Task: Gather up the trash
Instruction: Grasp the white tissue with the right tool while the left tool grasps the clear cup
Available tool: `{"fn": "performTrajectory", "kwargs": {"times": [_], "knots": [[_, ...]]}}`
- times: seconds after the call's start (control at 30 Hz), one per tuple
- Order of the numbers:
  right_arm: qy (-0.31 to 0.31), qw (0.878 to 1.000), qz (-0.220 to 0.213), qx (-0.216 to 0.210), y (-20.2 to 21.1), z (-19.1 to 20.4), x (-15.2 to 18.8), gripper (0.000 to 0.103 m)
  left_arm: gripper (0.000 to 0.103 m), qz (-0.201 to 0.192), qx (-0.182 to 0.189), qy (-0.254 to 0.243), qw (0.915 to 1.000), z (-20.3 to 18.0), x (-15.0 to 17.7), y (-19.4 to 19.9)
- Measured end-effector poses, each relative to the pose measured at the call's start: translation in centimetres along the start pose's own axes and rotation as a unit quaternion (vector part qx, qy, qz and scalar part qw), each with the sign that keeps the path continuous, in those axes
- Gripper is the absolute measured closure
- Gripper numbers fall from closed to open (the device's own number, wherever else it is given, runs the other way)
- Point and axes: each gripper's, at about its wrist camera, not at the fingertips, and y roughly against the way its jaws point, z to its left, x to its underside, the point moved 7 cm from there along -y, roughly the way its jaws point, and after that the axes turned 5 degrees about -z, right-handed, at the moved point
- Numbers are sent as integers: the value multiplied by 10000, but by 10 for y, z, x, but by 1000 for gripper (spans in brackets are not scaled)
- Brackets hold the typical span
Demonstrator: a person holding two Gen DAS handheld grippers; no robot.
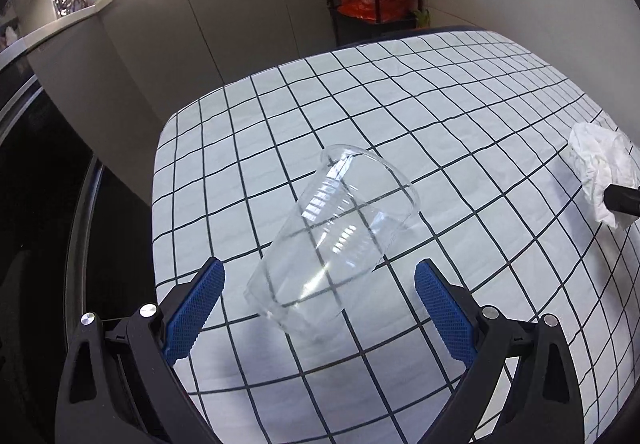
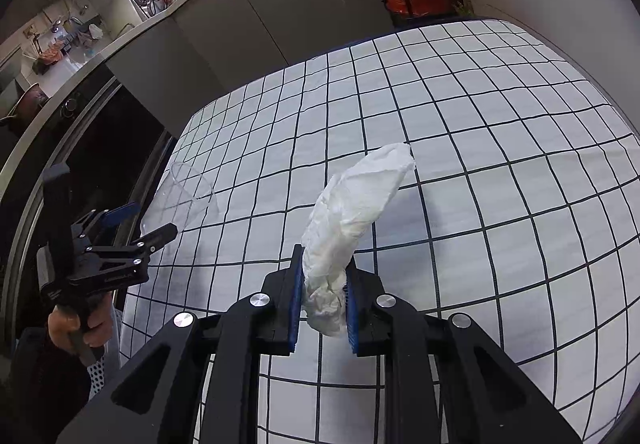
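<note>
Lying on gridded table (image 1: 440, 92): one clear cup (image 1: 332, 240), left gripper (image 1: 320, 304) jaws apart; right gripper (image 2: 322, 296) clamping one tissue wad (image 2: 352, 212).

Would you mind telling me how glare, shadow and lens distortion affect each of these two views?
Left wrist view: window glare blows out the top left, bright streaks cross the clear plastic cup, and the tablecloth grid bows outward. Right wrist view: the windows are bright but readable, the crumpled tissue casts a soft shadow, and the cup nearly vanishes.
</note>
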Motion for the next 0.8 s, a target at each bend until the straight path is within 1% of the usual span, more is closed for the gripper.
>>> {"fn": "performTrajectory", "kwargs": {"times": [0.17,0.23,0.27,0.33,0.4,0.43,0.47,0.57,0.7,0.8], "knots": [[-17,10000,-15,-20,2,1,1,85,9,202,65,-102,9997,-7,-2,-25],[-19,10000,-11,-23,3,1,1,85,9,267,151,-35,9995,-9,-2,-33],[-17,10000,-15,-23,3,1,1,85,11,306,188,23,9994,-9,-2,-35],[-8,10000,-21,-14,4,0,1,85,20,369,343,212,9985,-10,-1,-39],[-16,10000,-30,-17,6,1,2,85,34,389,578,464,9965,-12,-1,-39],[-14,10000,-36,-18,7,1,2,85,37,386,632,566,9956,-12,-1,-38],[-9,10000,-39,-22,8,1,3,85,43,361,634,651,9952,-12,-1,-37],[-5,10000,-64,-48,11,1,2,85,46,342,744,970,9919,-12,1,-31],[1,9999,-103,-90,17,1,0,85,47,256,568,1177,9911,-14,8,-17],[34,9998,-115,-129,22,0,0,85,47,151,354,1330,9904,-17,15,3]]}}
